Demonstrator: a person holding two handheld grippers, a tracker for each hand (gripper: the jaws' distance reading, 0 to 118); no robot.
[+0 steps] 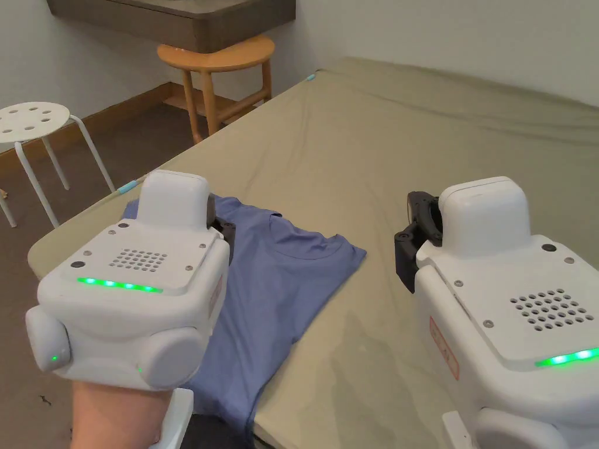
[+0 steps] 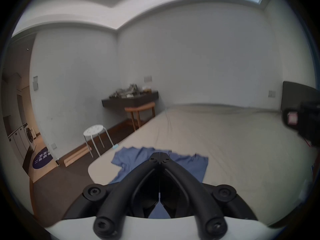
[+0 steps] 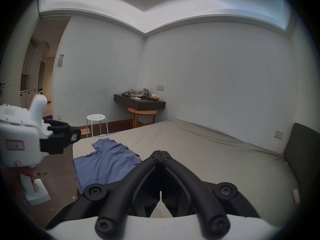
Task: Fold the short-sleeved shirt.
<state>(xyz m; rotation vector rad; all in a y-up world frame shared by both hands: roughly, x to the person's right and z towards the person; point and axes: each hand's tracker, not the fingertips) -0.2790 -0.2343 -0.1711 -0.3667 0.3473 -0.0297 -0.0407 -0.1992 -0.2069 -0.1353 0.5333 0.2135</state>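
A blue short-sleeved shirt (image 1: 281, 280) lies flat near the bed's front left corner, collar toward the far side, its lower part hanging over the edge. My left gripper (image 2: 159, 154) hovers above the shirt (image 2: 188, 164), jaws pressed together with nothing between them. My right gripper (image 3: 161, 152) is held above the bare sheet to the right of the shirt (image 3: 107, 162), jaws likewise together and empty. In the head view both white gripper bodies block the jaws; the left one (image 1: 225, 231) covers the shirt's left side.
The bed's beige sheet (image 1: 421, 152) stretches far and right. Left of the bed stand a white stool (image 1: 35, 117) and a wooden stool (image 1: 219, 55) under a dark wall shelf (image 1: 193, 20). A dark headboard (image 3: 304, 150) is at the right.
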